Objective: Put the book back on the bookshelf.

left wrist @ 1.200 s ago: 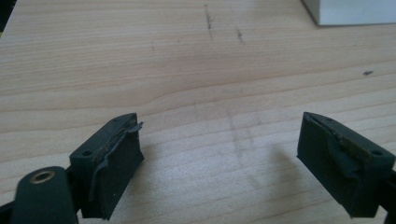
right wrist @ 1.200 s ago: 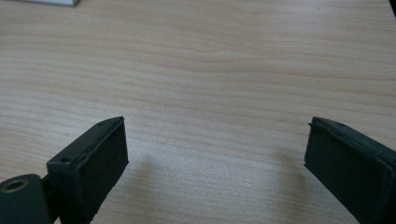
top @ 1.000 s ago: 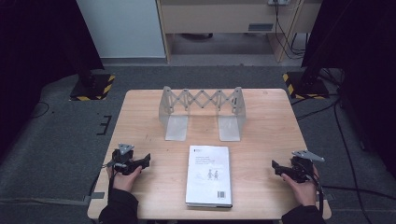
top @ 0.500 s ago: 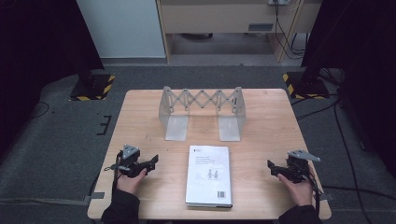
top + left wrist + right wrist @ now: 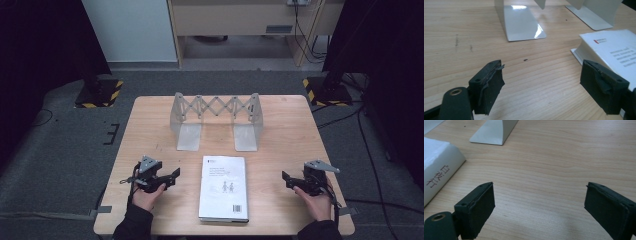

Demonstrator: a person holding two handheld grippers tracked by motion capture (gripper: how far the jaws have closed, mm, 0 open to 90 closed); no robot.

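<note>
We see the white book (image 5: pixel 223 188) lying flat on the desk (image 5: pixel 150 125), near its front edge, between the two claws. The left claw (image 5: pixel 172 176) sits just left of the book, apart from it, jaws spread with bare desk between them; they have just been closing a little. The right claw (image 5: pixel 286 178) stands farther off on the book's right, jaws spread and holding nothing. Both hands rest low over the desk, each claw pointing inward toward the book. Compared with a second ago, the left claw has come nearer to the book; the right has barely shifted. Behind the book stands the grey expanding bookend rack (image 5: pixel 216 119).
</note>
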